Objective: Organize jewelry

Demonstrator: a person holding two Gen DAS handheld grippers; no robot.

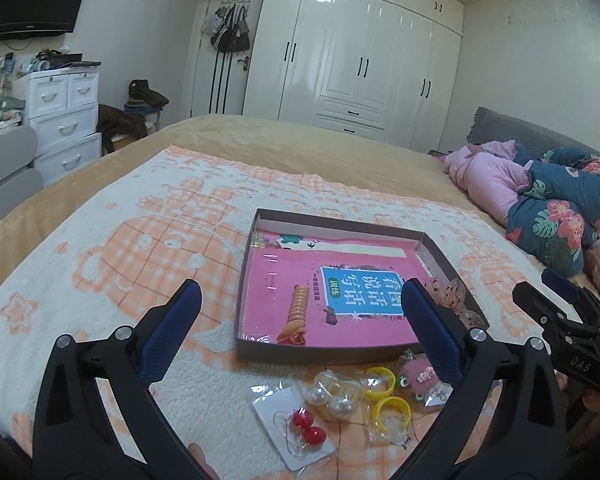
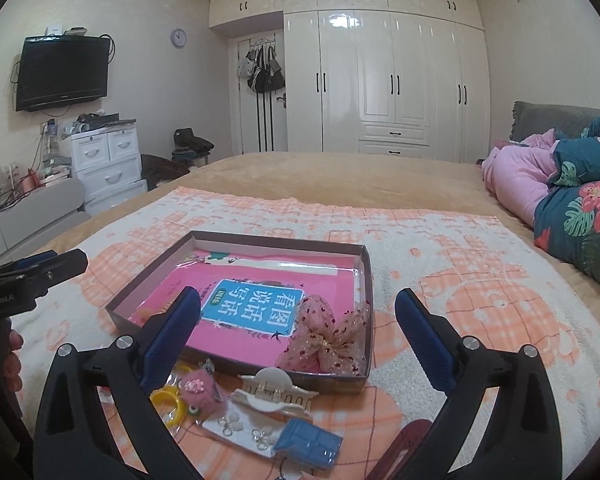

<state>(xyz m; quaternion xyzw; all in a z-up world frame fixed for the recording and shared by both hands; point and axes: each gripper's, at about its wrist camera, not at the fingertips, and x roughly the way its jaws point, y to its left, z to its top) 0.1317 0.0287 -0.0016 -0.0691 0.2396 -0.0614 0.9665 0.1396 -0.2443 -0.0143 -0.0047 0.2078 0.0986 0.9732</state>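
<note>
Both sets of jaws spread wide, nothing between them: left gripper (image 1: 300, 328), right gripper (image 2: 298, 336). Jewelry heaped on the blanket (image 1: 120, 240) just outside the box's (image 1: 320, 354) near wall, below and ahead of both grippers. Nearest the left: card of red earrings (image 1: 304, 428), pearls (image 1: 332, 398), yellow rings (image 1: 380, 380). Nearest the right: white claw clip (image 2: 272, 394), long axis running along the box's near wall, blue clip (image 2: 308, 442) beside it. Already inside the box: orange coil (image 1: 298, 306) and sequinned pink bow (image 2: 324, 336).

Dark red clip (image 2: 400, 446) cut off by bottom edge, yellow rings (image 2: 168, 404) partly hidden behind left finger, earring card's (image 2: 236, 430) small pieces perhaps studs, too small to tell
</note>
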